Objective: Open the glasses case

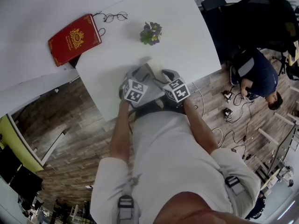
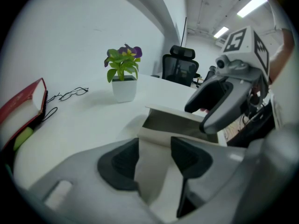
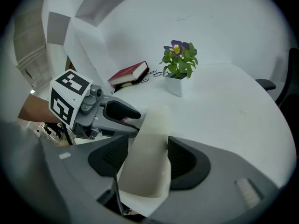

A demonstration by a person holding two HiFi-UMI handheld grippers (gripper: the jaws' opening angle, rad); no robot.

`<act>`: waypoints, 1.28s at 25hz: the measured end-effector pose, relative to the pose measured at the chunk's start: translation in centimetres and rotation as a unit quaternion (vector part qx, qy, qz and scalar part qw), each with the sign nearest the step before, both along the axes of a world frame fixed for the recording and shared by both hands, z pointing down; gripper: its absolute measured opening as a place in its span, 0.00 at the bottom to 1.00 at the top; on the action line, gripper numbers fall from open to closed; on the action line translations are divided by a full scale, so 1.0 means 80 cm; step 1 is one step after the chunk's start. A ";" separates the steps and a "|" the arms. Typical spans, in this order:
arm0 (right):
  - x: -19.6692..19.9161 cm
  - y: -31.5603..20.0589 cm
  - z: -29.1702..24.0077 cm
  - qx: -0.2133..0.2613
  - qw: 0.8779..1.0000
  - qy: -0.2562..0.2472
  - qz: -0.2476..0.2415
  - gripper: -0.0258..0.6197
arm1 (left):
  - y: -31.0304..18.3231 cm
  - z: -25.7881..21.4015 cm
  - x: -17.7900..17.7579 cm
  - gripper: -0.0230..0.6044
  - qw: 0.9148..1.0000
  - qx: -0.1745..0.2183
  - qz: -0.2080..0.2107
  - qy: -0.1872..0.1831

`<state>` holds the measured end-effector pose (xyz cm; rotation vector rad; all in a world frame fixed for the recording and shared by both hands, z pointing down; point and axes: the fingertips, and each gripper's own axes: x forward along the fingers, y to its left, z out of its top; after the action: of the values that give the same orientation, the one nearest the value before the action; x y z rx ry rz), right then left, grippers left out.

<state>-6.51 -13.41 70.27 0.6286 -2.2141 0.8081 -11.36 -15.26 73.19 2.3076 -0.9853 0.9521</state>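
Observation:
The cream glasses case (image 1: 150,70) lies near the front edge of the white table (image 1: 187,36), between my two grippers. In the left gripper view its lid (image 2: 180,122) stands lifted, showing the grey inside, and a cream flap fills the gap of my left gripper (image 2: 154,160), whose pads sit against it. The right gripper (image 3: 147,157) has the case's rounded body (image 3: 150,125) between its pads, both touching it. Each gripper shows in the other's view: the right one (image 2: 224,101) over the lid, the left one (image 3: 117,111) beside the body.
A red book (image 1: 74,38) lies at the table's far left corner with spectacles (image 1: 115,17) beside it. A small potted plant (image 1: 151,32) stands beyond the case. To the right are a black office chair (image 1: 261,17) and a person (image 1: 257,76) crouched on the wooden floor among cables.

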 end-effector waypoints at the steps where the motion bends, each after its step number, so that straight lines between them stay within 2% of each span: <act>1: 0.000 0.000 -0.001 -0.001 1.000 -0.003 0.001 0.45 | 0.001 0.001 0.000 0.38 1.000 -0.001 -0.001 0.000; 32: 0.016 -0.007 -0.018 0.001 1.000 -0.028 0.010 0.27 | -0.002 -0.002 0.000 0.38 1.000 0.000 -0.005 -0.003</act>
<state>-5.23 -13.95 68.86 0.6377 -2.2622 0.8443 -11.39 -15.39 73.04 2.2998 -0.9971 0.9547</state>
